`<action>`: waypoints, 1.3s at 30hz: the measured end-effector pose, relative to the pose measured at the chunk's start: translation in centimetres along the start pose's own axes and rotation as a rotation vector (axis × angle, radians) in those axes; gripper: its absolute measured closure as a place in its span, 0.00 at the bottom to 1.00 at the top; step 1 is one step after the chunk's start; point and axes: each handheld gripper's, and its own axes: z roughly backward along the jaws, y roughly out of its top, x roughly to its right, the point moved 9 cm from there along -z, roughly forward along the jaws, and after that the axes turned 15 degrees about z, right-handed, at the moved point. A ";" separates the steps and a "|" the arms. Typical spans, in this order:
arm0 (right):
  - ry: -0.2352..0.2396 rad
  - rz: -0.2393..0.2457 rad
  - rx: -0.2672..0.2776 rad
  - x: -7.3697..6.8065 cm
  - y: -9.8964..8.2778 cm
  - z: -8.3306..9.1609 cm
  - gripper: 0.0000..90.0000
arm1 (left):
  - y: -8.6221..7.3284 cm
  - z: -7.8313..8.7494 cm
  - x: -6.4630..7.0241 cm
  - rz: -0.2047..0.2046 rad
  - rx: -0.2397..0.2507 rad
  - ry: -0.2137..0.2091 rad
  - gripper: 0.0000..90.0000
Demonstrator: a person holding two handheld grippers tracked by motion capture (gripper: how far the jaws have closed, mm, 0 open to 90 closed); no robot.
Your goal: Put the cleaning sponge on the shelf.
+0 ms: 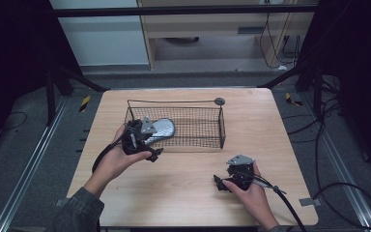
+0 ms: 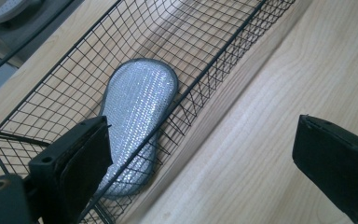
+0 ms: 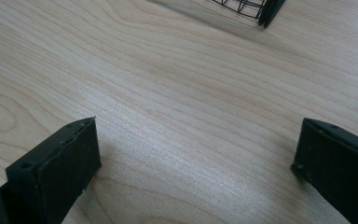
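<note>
A black wire basket (image 1: 199, 128) stands on the middle of the wooden table (image 1: 183, 183). A silver, woven, insole-shaped pad (image 1: 163, 127) lies flat at its left end. My left gripper (image 1: 146, 140) hovers at the basket's left front corner, just above and in front of the pad, and it is open. In the left gripper view the pad (image 2: 140, 107) sits behind the basket's mesh wall (image 2: 223, 49), with the jaws wide apart and nothing between them. My right gripper (image 1: 228, 177) rests low over bare table (image 3: 168, 93) at the front right, open and holding nothing.
The basket has a thin wire handle arched over its back edge, with a round disc (image 1: 219, 101) at the right end. Its corner (image 3: 249, 8) lies ahead of the right gripper. Cables trail from both grippers off the table's front. Dark frame legs stand beyond the far corners.
</note>
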 end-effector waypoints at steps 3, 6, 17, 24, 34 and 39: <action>0.000 0.000 0.000 0.0 0.0 0.0 0.00 | -0.4 0.4 0.3 0.011 0.013 -0.003 0.04; 0.000 0.000 0.000 0.0 0.0 0.0 0.00 | -1.0 0.7 0.7 0.009 0.012 -0.002 0.04; 0.000 0.000 0.000 0.0 0.0 0.0 0.00 | -3.5 0.8 1.6 0.030 0.010 0.007 0.04; 0.000 -0.001 0.001 0.0 0.0 0.0 0.00 | -6.0 0.1 1.6 0.074 0.001 -0.002 0.05; 0.001 0.000 0.000 0.0 0.0 0.0 0.00 | -9.9 -0.9 0.8 0.120 -0.053 0.019 0.05; 0.002 0.002 0.002 0.0 0.0 0.0 0.00 | -11.2 -1.0 -0.4 0.158 -0.060 0.043 0.05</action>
